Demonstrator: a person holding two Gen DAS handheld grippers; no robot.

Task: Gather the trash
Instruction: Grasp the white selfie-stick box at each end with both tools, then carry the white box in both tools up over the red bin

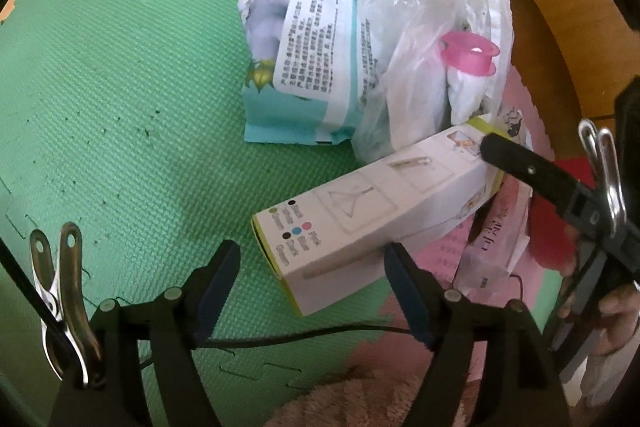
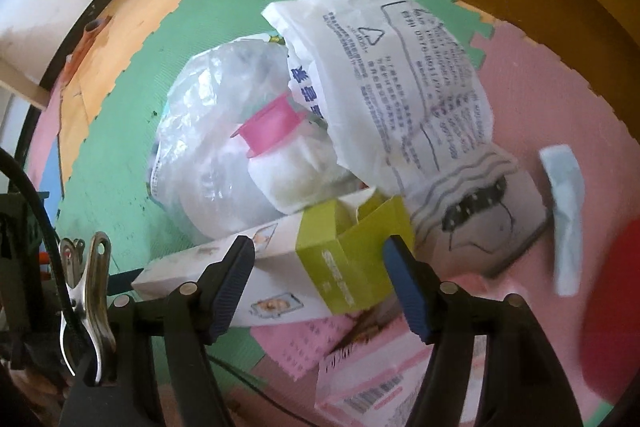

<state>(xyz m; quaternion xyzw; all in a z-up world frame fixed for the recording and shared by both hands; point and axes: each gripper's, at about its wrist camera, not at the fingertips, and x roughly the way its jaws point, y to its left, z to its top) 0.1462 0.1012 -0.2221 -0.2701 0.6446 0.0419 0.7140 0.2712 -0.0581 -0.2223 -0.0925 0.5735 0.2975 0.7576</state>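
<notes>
Left wrist view is mostly green foam floor mat [image 1: 100, 75], with the trash heaped at the upper right of the frame: a teal printed pouch [image 1: 296, 39], a clear plastic bag [image 1: 404, 39] stuffed with white stuff, and a pink spool [image 1: 468, 55] poking out of it. Leaning off the pile toward bottom centre is a long white and lime carton [image 1: 360, 223].

Looks like the step in hand is grabbing that carton from both ends. The left gripper [image 1: 312, 267] has its fingers spread wide around the near end, pads not pressing yet. In the right wrist view the right gripper [image 2: 320, 267] straddles the lime flap end of the same carton [image 2: 340, 267], fingers also apart and not pinching. Next move, I'd guess: ease both down a bit more and squeeze evenly, since the flap end is open and could crush.

Hard to read: the pink packets under the carton are half buried, the red thing at right is cut off and blurry, and I see no bin anywhere.
</notes>
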